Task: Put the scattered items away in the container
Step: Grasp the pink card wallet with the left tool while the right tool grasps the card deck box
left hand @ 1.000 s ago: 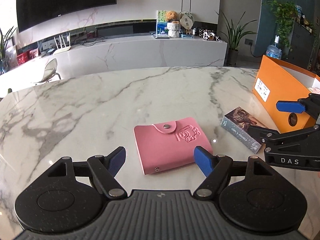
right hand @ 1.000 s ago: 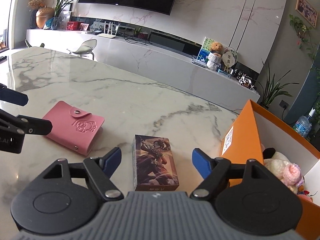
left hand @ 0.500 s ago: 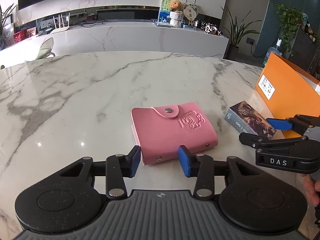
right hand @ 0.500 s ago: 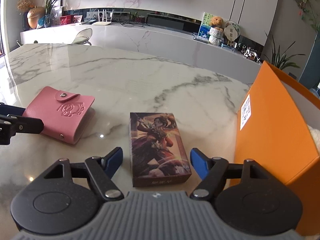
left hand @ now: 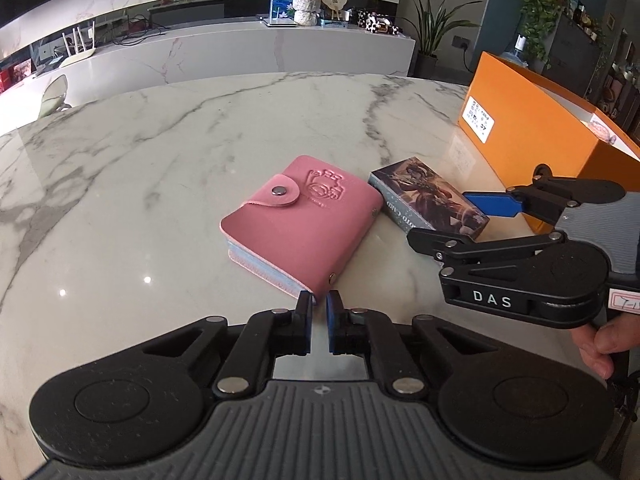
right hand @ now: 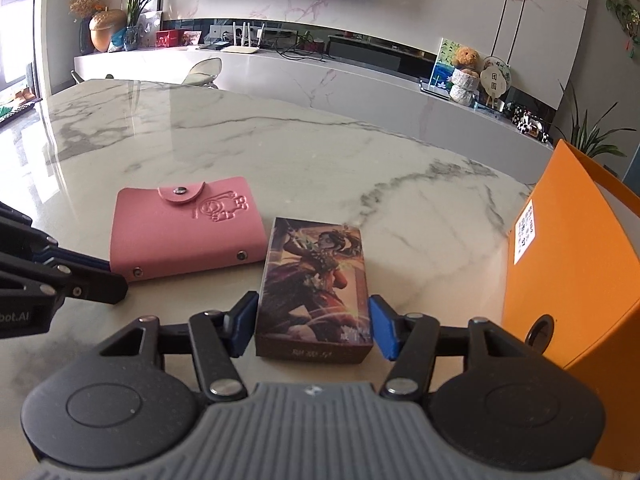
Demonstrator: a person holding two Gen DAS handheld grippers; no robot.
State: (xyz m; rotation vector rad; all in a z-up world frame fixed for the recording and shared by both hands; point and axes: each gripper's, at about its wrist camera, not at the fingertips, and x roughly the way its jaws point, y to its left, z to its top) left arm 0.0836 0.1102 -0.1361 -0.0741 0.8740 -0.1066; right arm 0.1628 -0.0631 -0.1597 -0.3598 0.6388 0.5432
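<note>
A pink snap-button card wallet (left hand: 306,226) lies on the marble table, also in the right wrist view (right hand: 186,228). My left gripper (left hand: 319,312) has its jaws nearly shut at the wallet's near corner, seemingly pinching it. An illustrated card box (right hand: 316,284) lies right of the wallet, also in the left wrist view (left hand: 428,200). My right gripper (right hand: 314,326) has closed in on the box's near end, pads at both sides. The orange container box (right hand: 576,264) stands to the right, also in the left wrist view (left hand: 536,128).
The marble table (left hand: 160,160) stretches away to the left and back. A hand (left hand: 600,344) holds the right gripper. A long white counter with a teddy bear, plants and a router stands behind the table.
My left jaws went from wide open to nearly shut at the wallet's corner; the wallet turned and slid toward the card box. My right gripper advanced and its jaws narrowed around the card box.
</note>
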